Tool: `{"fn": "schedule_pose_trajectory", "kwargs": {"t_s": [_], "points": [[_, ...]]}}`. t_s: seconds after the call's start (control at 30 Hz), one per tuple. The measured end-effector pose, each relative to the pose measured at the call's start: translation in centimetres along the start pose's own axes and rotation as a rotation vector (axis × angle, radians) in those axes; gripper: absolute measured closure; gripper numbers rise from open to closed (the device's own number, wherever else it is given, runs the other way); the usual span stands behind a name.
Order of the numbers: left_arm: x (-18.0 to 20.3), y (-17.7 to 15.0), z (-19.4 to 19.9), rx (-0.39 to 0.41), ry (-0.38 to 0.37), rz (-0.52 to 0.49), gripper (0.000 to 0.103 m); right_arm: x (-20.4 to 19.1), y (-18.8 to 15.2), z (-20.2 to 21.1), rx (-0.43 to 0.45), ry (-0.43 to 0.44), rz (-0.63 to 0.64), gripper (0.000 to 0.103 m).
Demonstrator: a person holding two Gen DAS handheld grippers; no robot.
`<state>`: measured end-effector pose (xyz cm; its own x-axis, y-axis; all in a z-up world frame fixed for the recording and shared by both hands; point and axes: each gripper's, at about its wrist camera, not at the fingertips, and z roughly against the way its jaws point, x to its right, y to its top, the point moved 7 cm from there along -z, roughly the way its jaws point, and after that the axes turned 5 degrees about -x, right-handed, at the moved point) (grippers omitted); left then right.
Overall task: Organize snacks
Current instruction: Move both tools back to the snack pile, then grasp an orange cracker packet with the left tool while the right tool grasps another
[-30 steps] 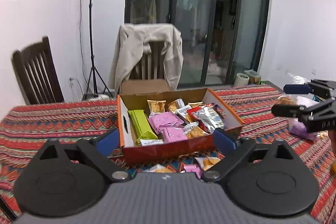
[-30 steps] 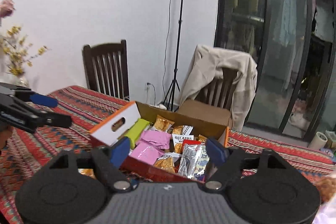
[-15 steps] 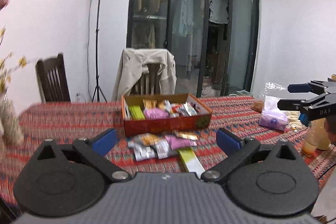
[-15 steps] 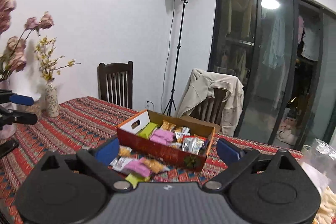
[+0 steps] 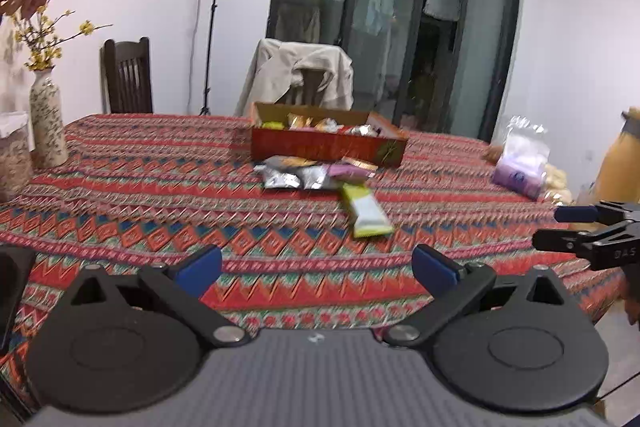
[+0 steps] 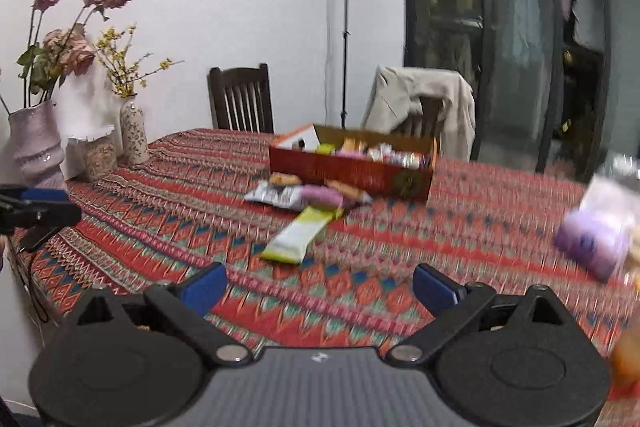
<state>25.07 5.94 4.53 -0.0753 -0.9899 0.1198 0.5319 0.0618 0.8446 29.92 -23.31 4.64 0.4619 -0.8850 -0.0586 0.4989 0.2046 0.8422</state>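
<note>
Both grippers had pulled back from the snack box (image 5: 326, 143), now mid-frame and far off. Left gripper (image 5: 316, 263) and right gripper (image 6: 318, 285) both spread wide, empty. Loose snacks (image 5: 316, 175) remained lying before the box: sorting unfinished.

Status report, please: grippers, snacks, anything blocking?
Left gripper and right gripper open, empty. Loose snack packets beside the snack box. Nothing in the way.
</note>
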Motion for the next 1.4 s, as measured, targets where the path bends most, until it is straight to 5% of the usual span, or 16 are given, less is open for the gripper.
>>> {"fn": "schedule_pose_trajectory", "kwargs": {"t_s": [0.2,0.63,0.9,1.07,1.2,1.3,1.4], "points": [[-0.5,-0.8,-0.1,-0.018,0.007,0.006,0.0,-0.5,-2.0,-0.6,-0.033,-0.009,-0.044,0.003],[-1.9,0.4,-4.5,-0.069,0.011,0.026,0.0,0.8,-0.4,-3.6,-0.034,0.001,-0.107,0.003],[-3.1,4.2,-11.7,-0.109,0.011,0.027,0.0,2.6,2.7,-10.3,-0.035,0.033,-0.16,0.003],[-3.4,8.2,-18.3,-0.171,-0.049,0.064,0.0,3.8,6.0,-15.6,-0.044,0.075,-0.188,0.004],[-3.2,11.7,-24.2,-0.174,-0.027,0.045,0.001,4.8,9.2,-20.5,-0.051,0.118,-0.233,0.01],[-3.3,13.7,-29.1,-0.223,-0.011,0.061,0.016,5.8,11.4,-24.8,-0.063,0.164,-0.32,0.012],[-3.2,14.8,-33.1,-0.249,-0.003,0.053,0.017,6.7,12.6,-29.2,-0.096,0.126,-0.354,0.018]]}}
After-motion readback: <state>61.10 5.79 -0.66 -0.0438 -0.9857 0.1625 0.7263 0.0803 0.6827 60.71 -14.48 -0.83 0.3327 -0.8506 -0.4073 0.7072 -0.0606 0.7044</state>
